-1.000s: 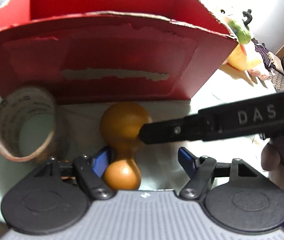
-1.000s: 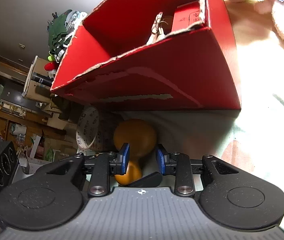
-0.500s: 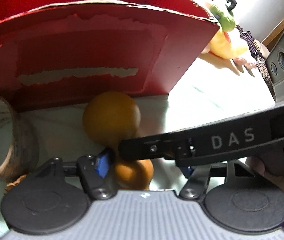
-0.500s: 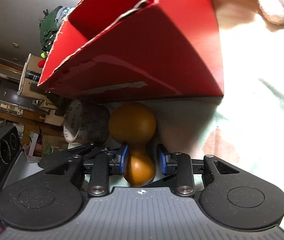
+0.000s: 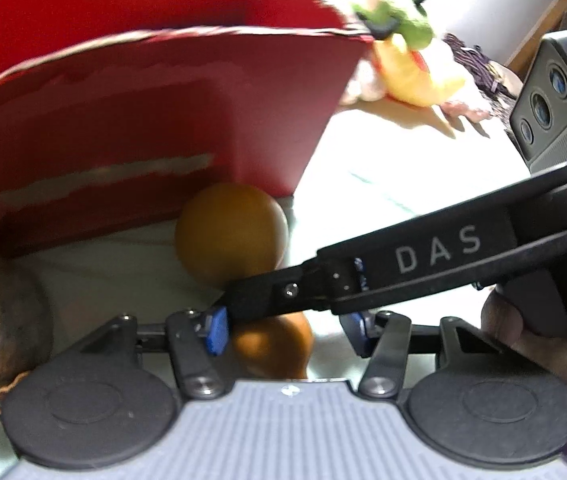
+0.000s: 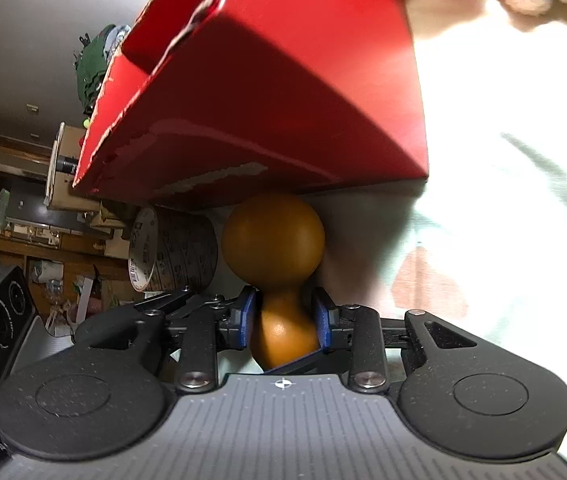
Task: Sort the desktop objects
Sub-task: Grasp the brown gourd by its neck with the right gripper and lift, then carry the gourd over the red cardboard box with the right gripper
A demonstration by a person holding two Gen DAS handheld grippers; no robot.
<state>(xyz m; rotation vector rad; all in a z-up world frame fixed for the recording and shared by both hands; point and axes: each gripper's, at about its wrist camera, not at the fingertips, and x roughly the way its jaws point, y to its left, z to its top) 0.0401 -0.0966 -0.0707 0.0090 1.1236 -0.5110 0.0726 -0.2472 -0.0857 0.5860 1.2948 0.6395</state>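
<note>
Orange-brown and smooth, the gourd-shaped wooden piece (image 6: 273, 276) lies on the pale cloth (image 6: 523, 200) right against the foot of the red cardboard box (image 6: 283, 92). It has 2 rounded lobes joined by a narrow waist: the big lobe points to 12 o'clock at the box wall, the small lobe to 6 o'clock toward the camera.

In the right wrist view the right gripper (image 6: 283, 318) is clenched on the piece; its 2 blue pads press the waist and small lobe from 9 and 3 o'clock.

In the left wrist view the left gripper (image 5: 285, 330) has just been closing, and the small lobe sits between its blue pads; the pad at 9 o'clock is just beside it, the one at 3 o'clock stands clear, so no grip shows. A black finger marked DAS crosses this view from 3 o'clock, over the waist of the piece. A hand (image 5: 539, 360) wraps a handle at 4 o'clock.

Matte red board forms the box, its rim torn ragged and a strip of its skin peeled to pale paper. A roll of printed tape (image 6: 175, 250) stands on edge at 9 o'clock of the piece. A yellow and green plush toy (image 5: 411, 64) lies at 1 o'clock, beyond the box corner. Dim wooden shelving (image 6: 11, 240), cluttered, fills the room at 9 o'clock in the right view.
</note>
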